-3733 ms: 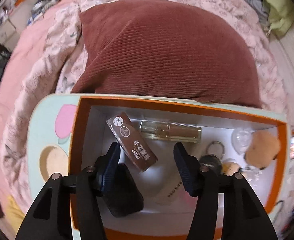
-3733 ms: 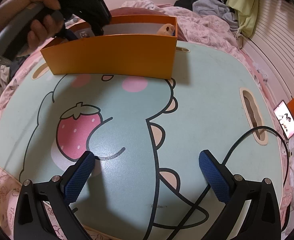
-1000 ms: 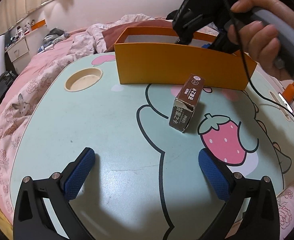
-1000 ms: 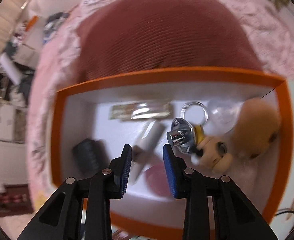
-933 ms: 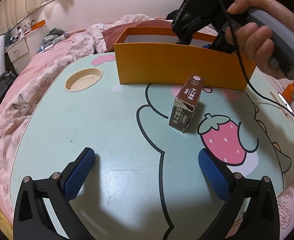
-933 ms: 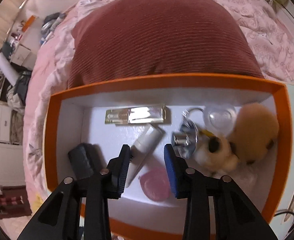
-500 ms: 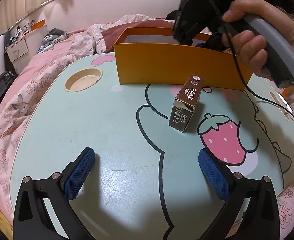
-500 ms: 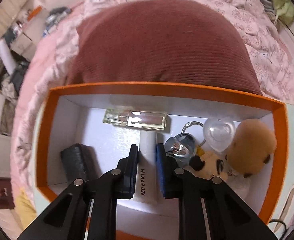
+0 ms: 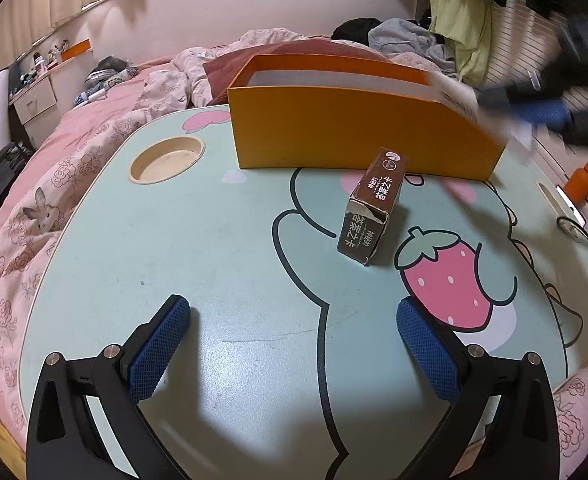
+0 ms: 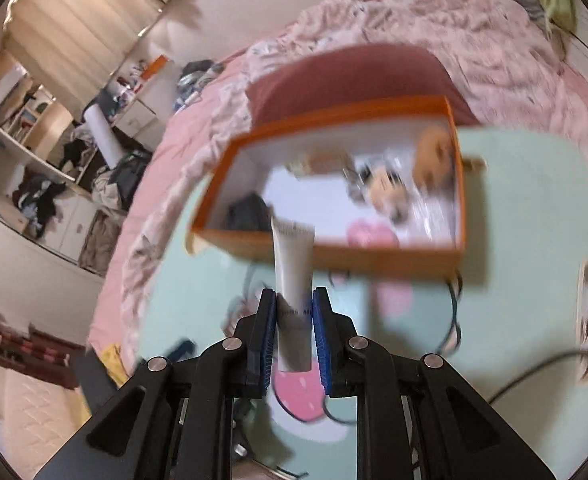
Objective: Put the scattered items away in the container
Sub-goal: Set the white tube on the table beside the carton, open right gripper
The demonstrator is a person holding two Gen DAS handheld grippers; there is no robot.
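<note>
The orange box stands at the far side of the dinosaur-print lap table. A brown carton lies on the table just in front of it. My left gripper hovers open above the table, nearer than the carton, with nothing between its fingers. My right gripper is shut on a white tube, held upright in the air in front of the orange box. In the left wrist view the right gripper is a blur at the box's right end.
Inside the box lie a tan plush, a pink item, a black item and small trinkets. A round cup recess is at the table's far left. A black cable trails across the table. Bedding and a maroon pillow surround it.
My right gripper closed on the white tube inside the box, then pulled back and up out of the box with it. The left gripper and the brown carton have stayed put.
</note>
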